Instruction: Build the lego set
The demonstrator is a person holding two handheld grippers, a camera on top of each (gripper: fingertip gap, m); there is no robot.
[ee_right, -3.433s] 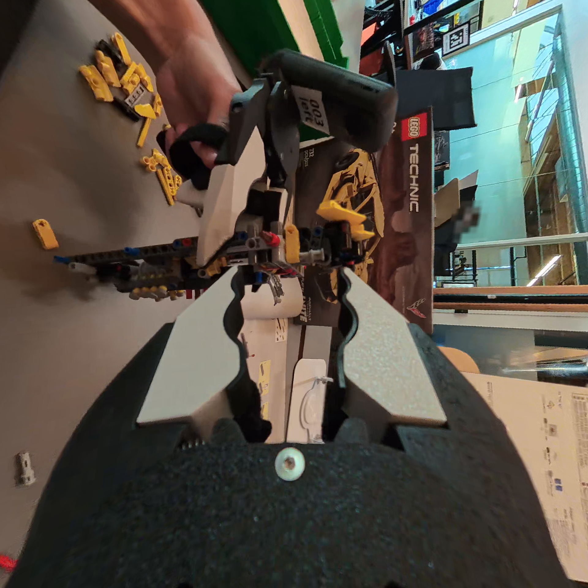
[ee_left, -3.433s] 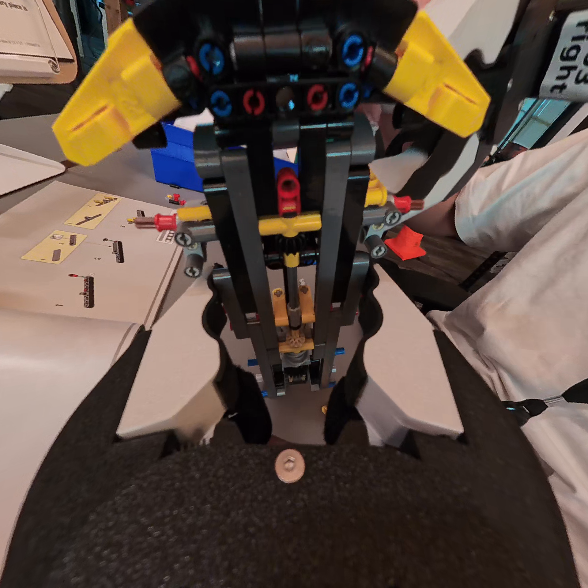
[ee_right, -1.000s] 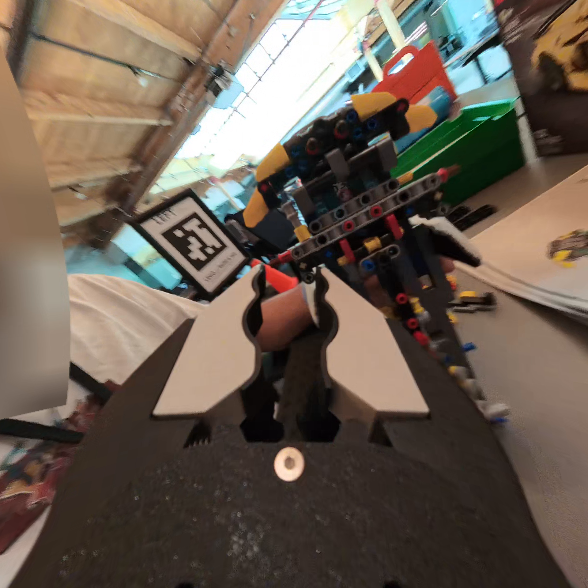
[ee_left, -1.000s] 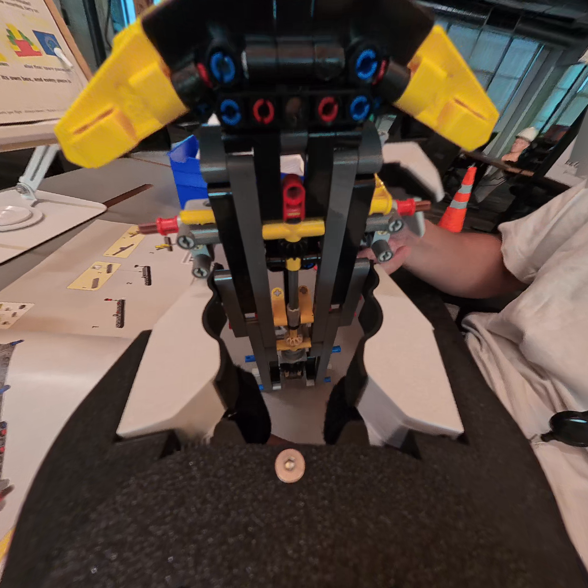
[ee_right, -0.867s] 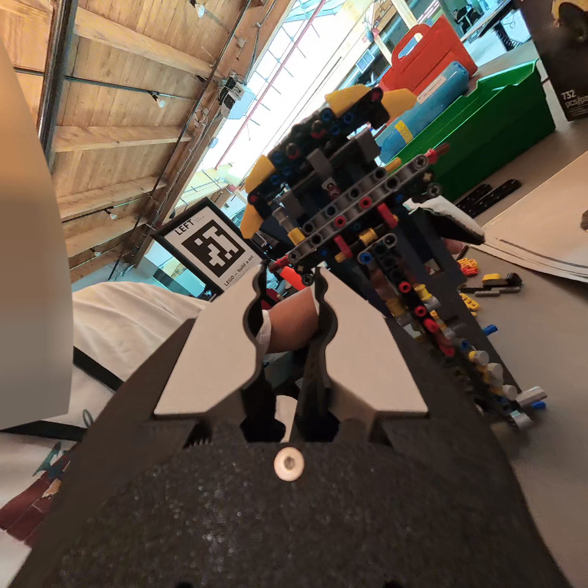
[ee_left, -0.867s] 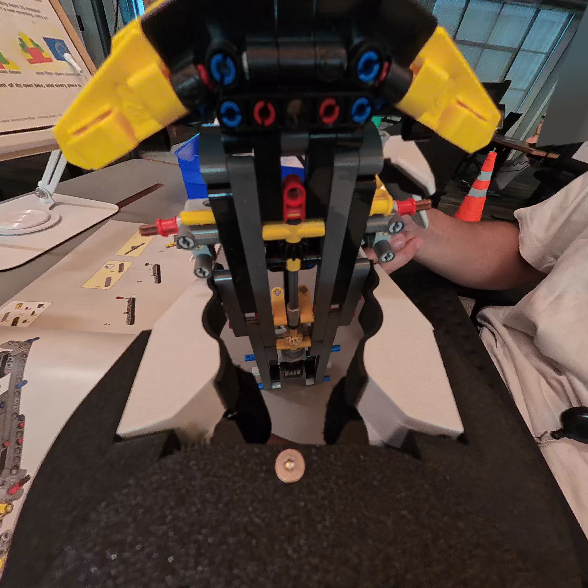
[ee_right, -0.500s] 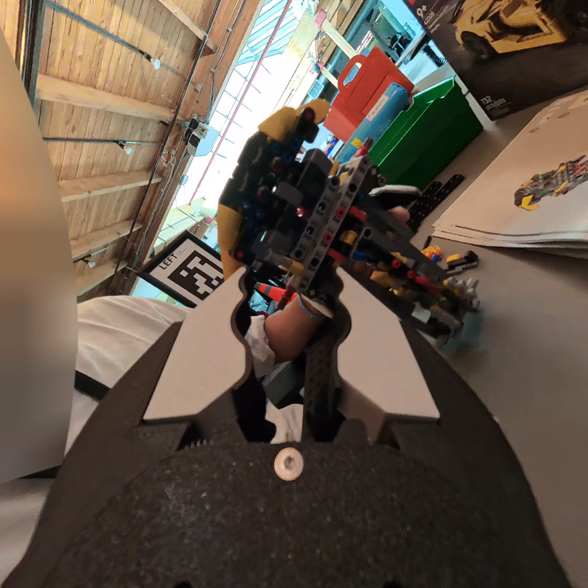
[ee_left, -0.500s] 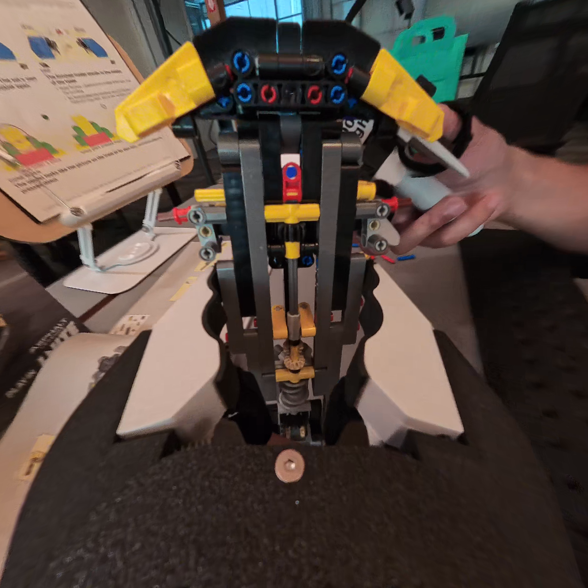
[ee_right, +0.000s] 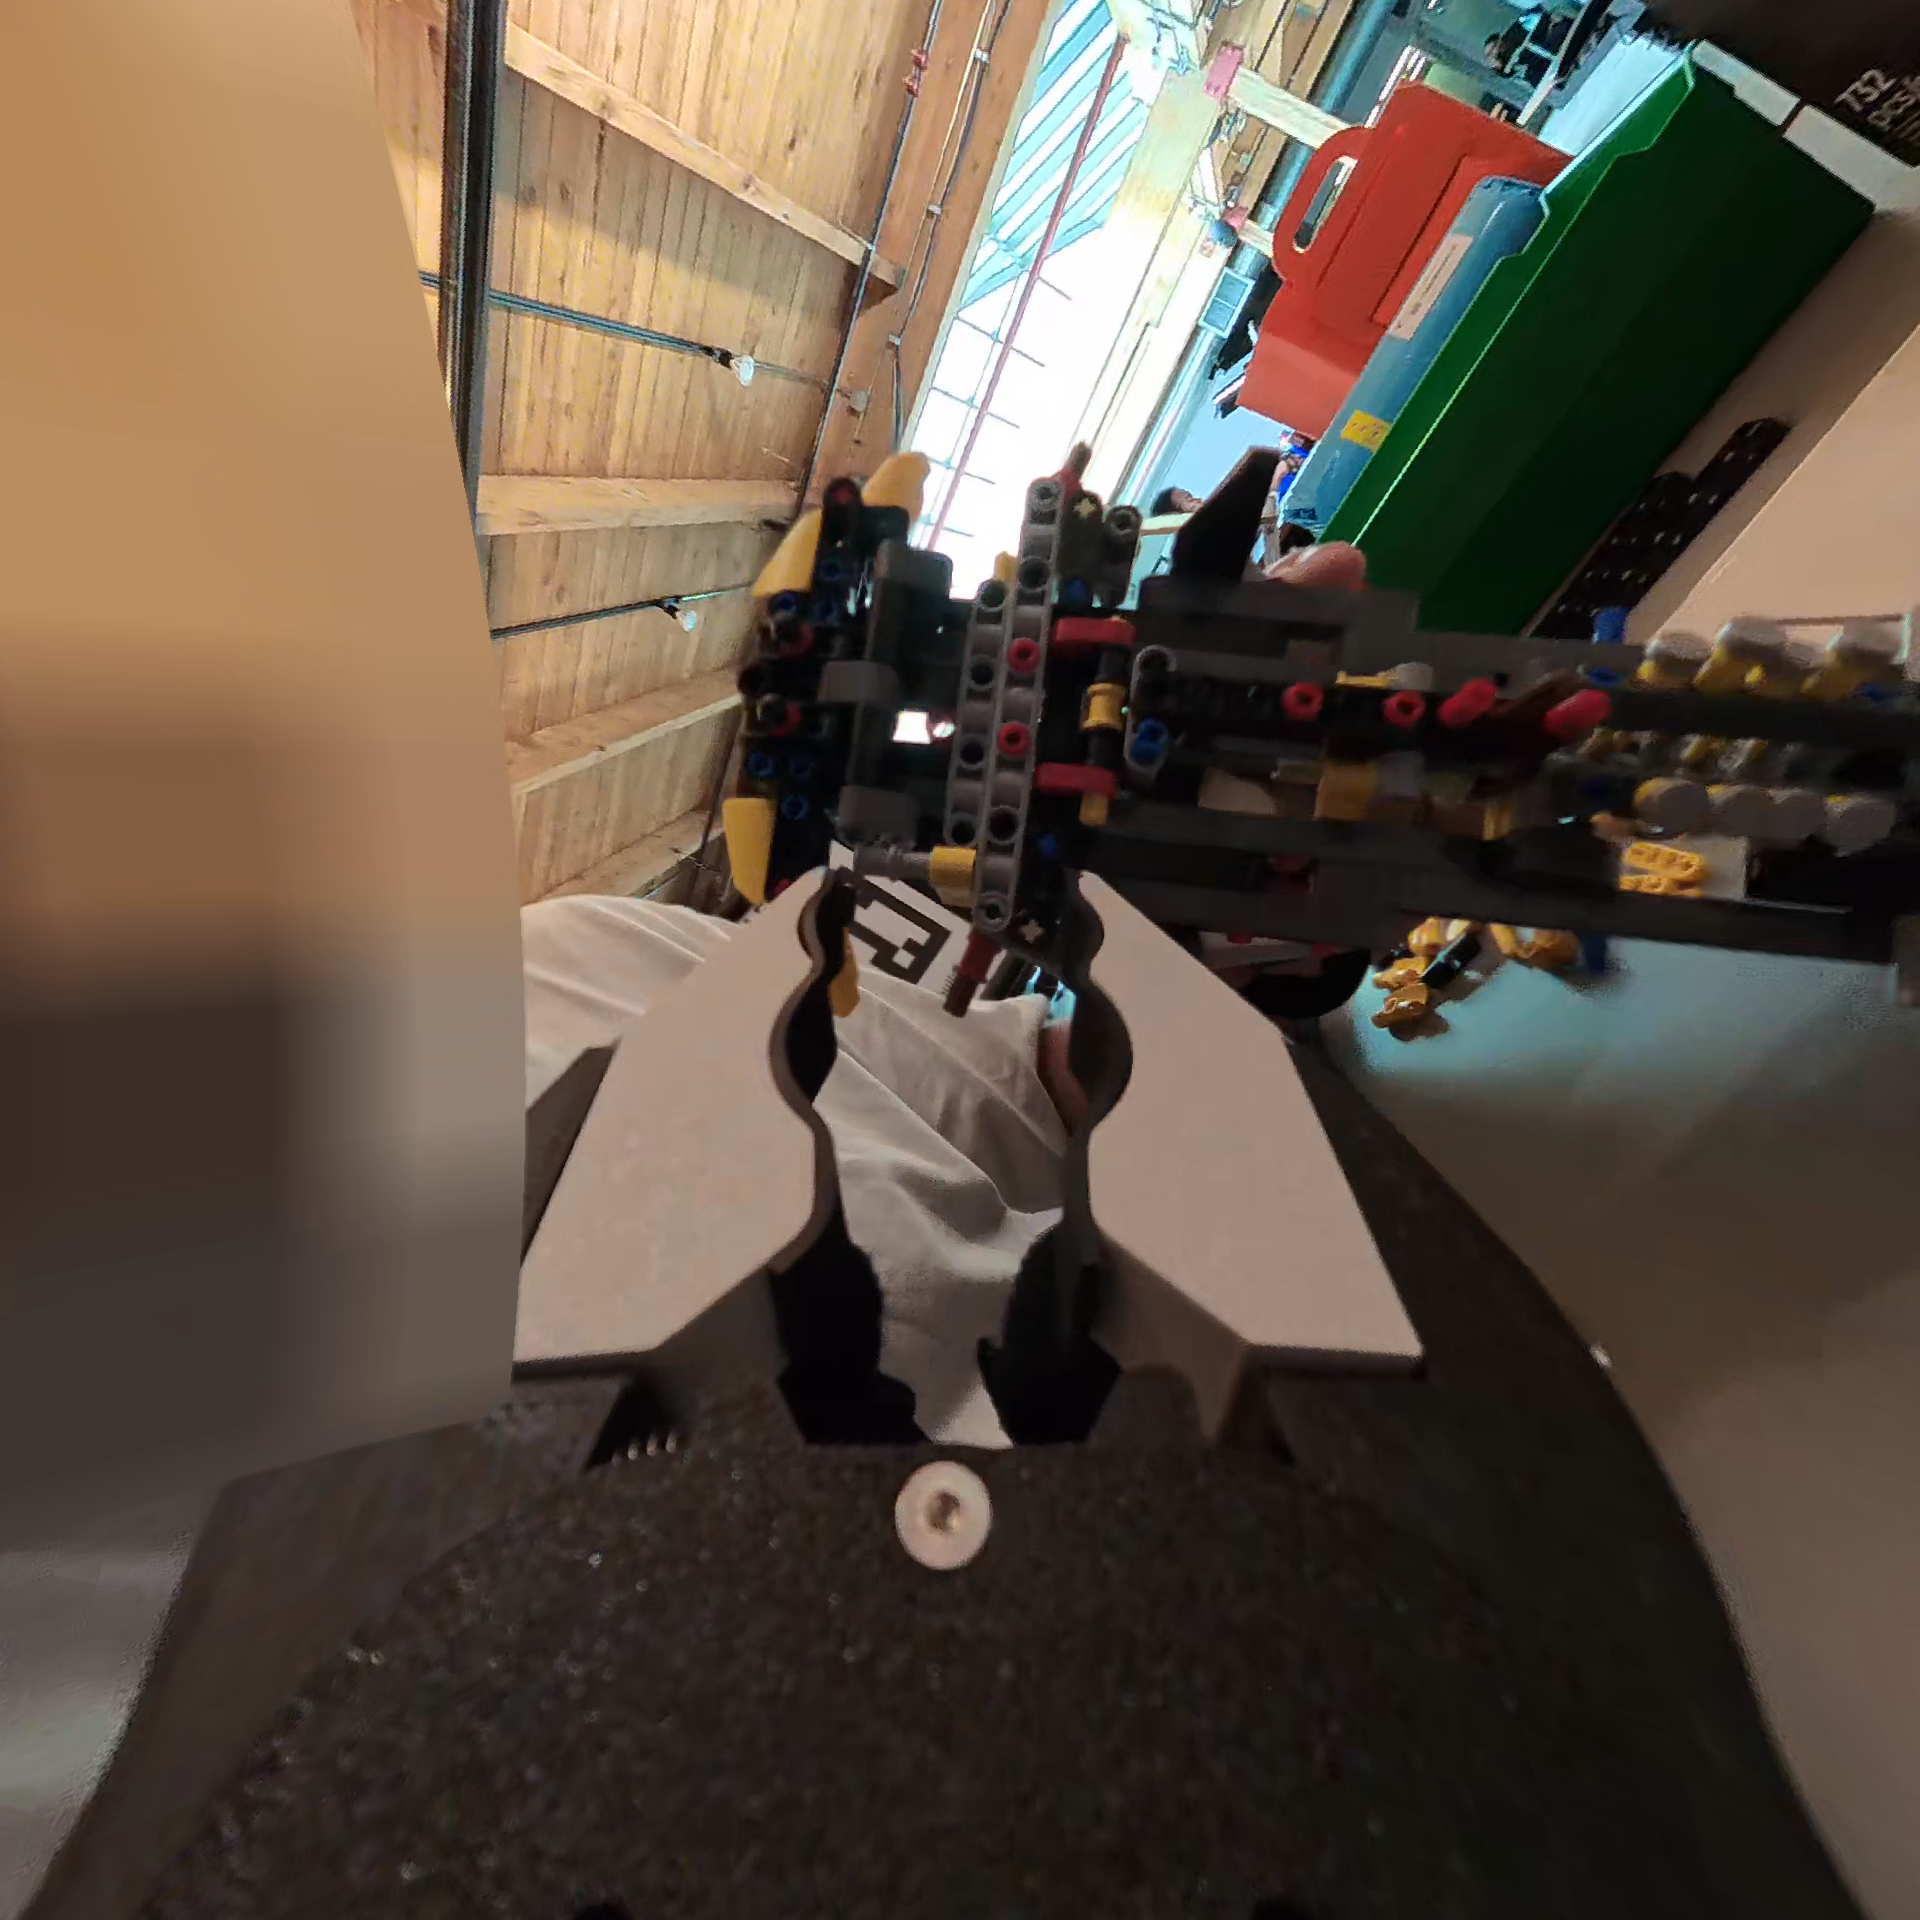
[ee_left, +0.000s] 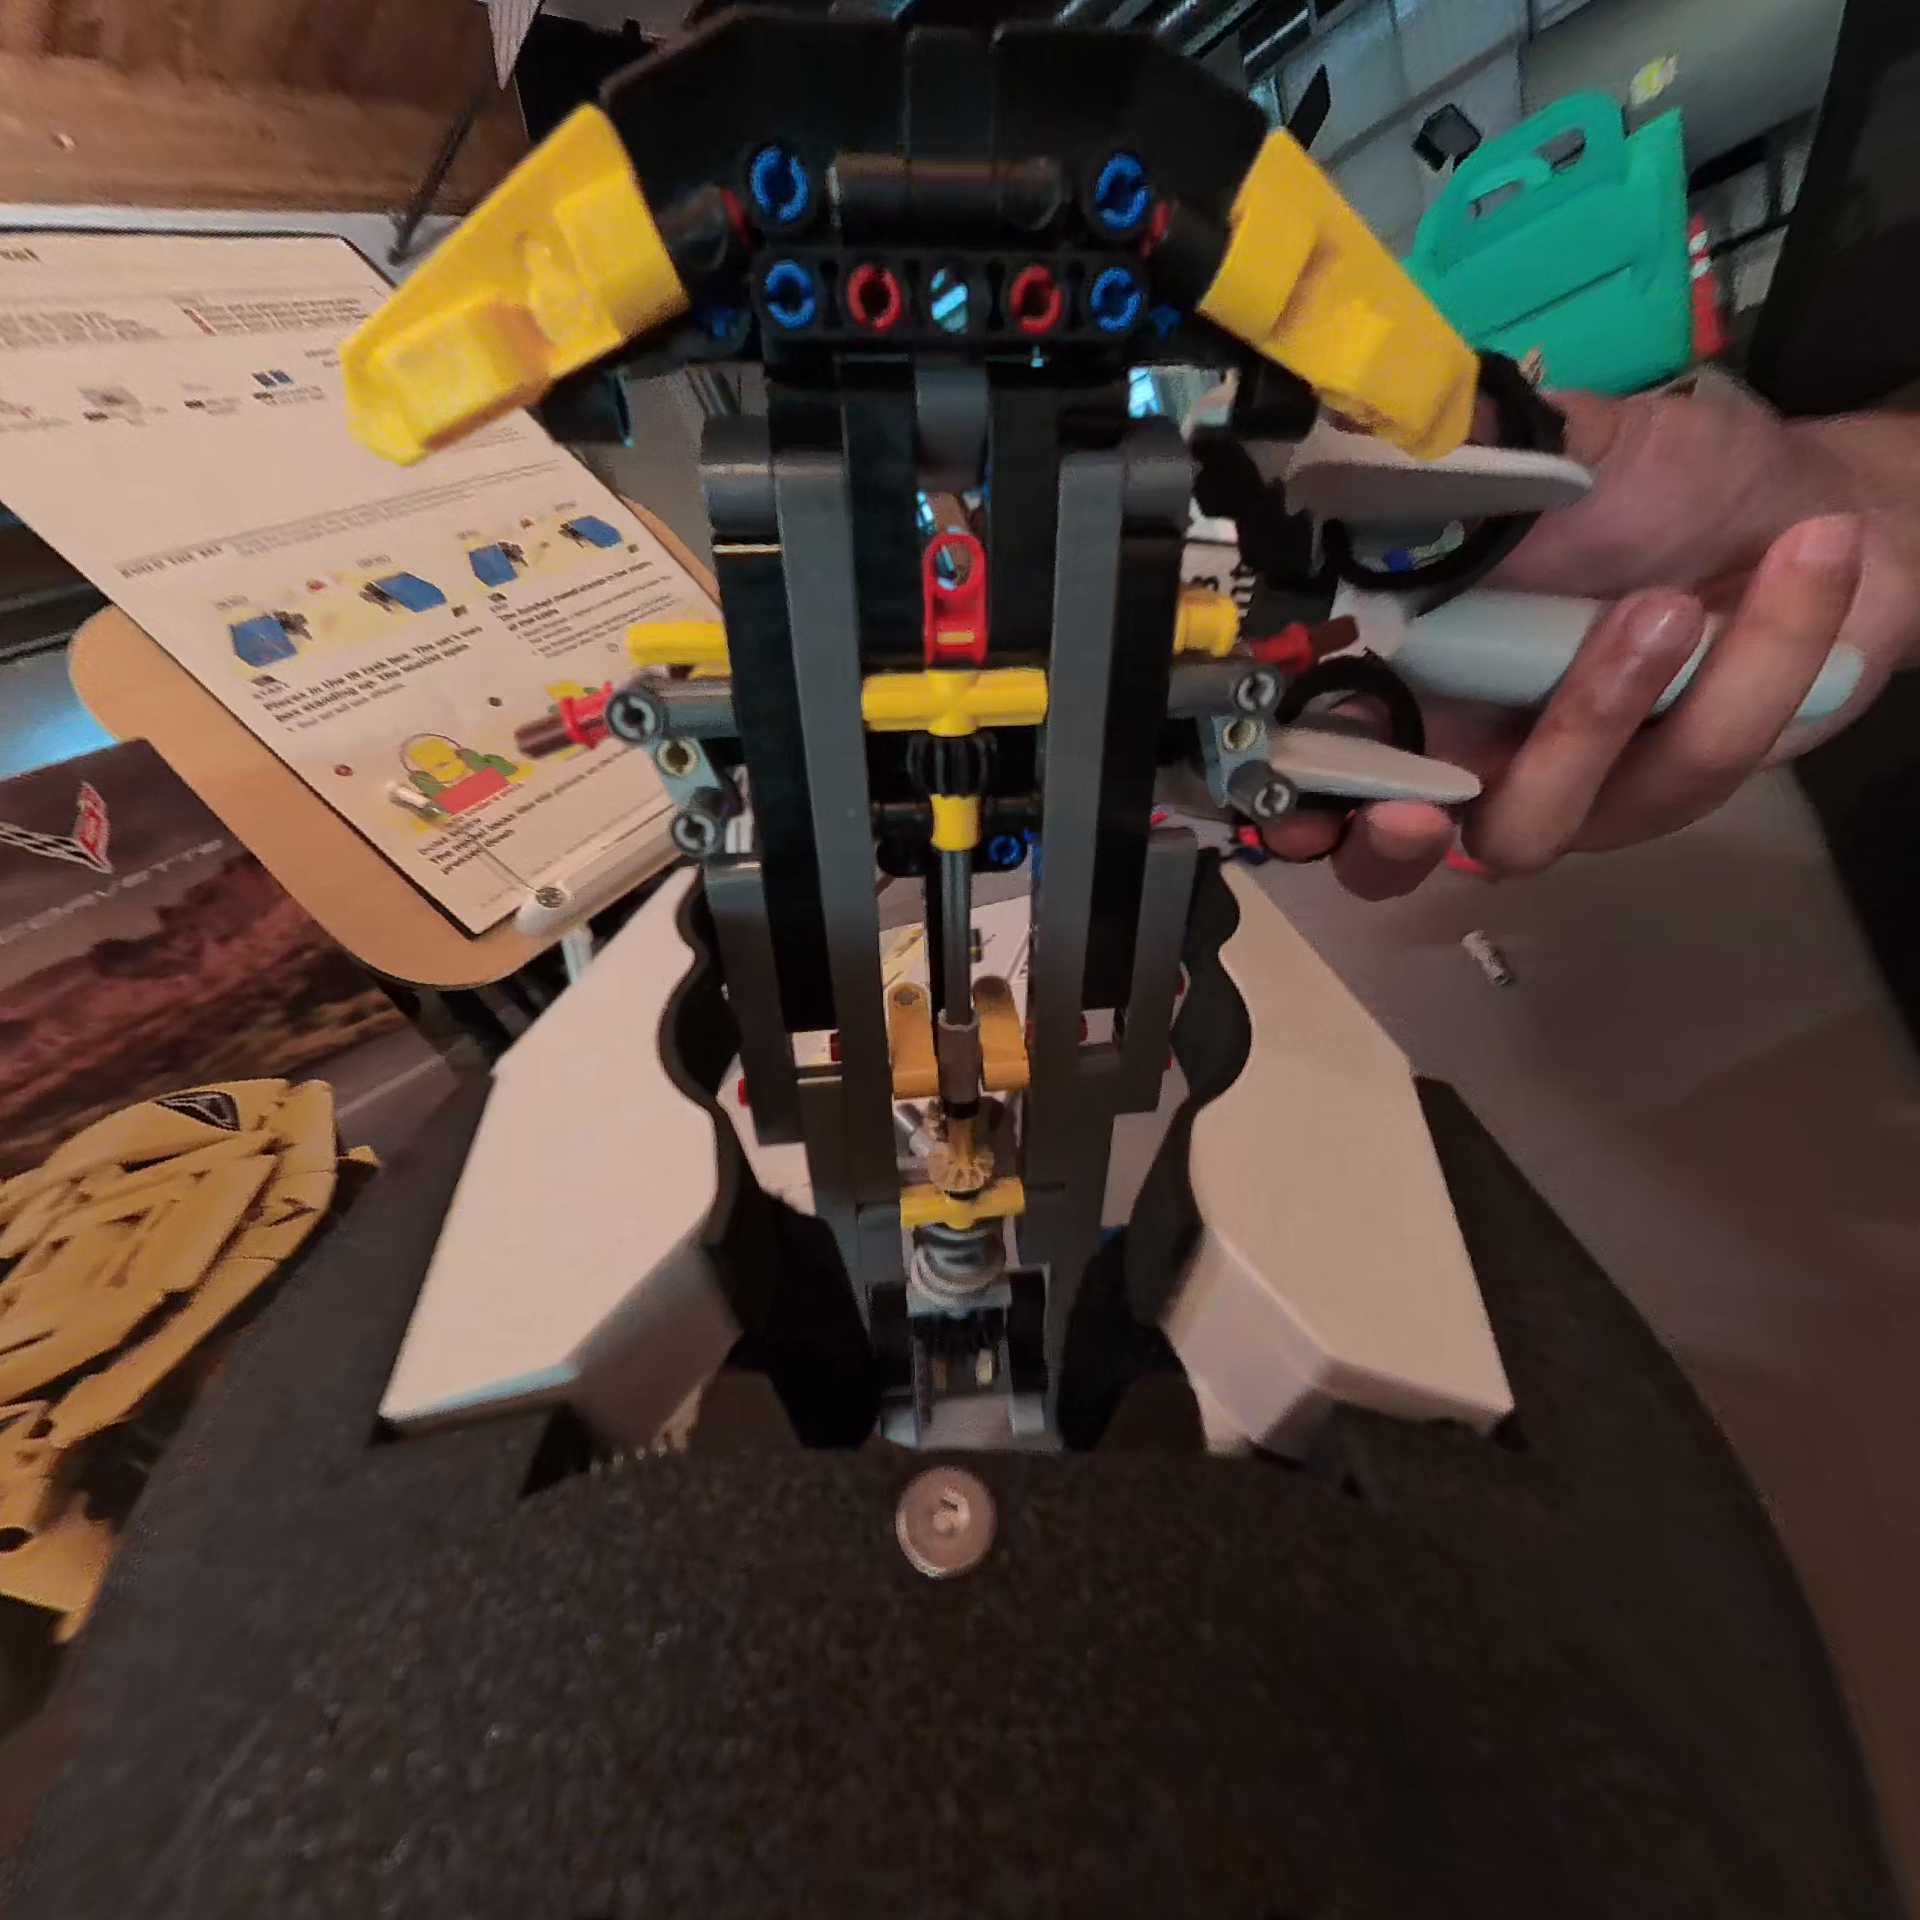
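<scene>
Clamping the dark frame rails of the lego chassis [ee_left: 951, 727], the left gripper [ee_left: 956, 935] holds it lengthwise between its two fingers, yellow panels [ee_left: 509, 291] at the far end. In the right wrist view the chassis [ee_right: 1039, 717] lies crosswise above the table [ee_right: 1558, 1143], the right gripper [ee_right: 951, 914] standing apart beneath its grey perforated beam [ee_right: 1003, 717]; contact with that beam appears likely but is blurred. Beside the chassis, a hand [ee_left: 1662, 644] grips the right tool's handle.
</scene>
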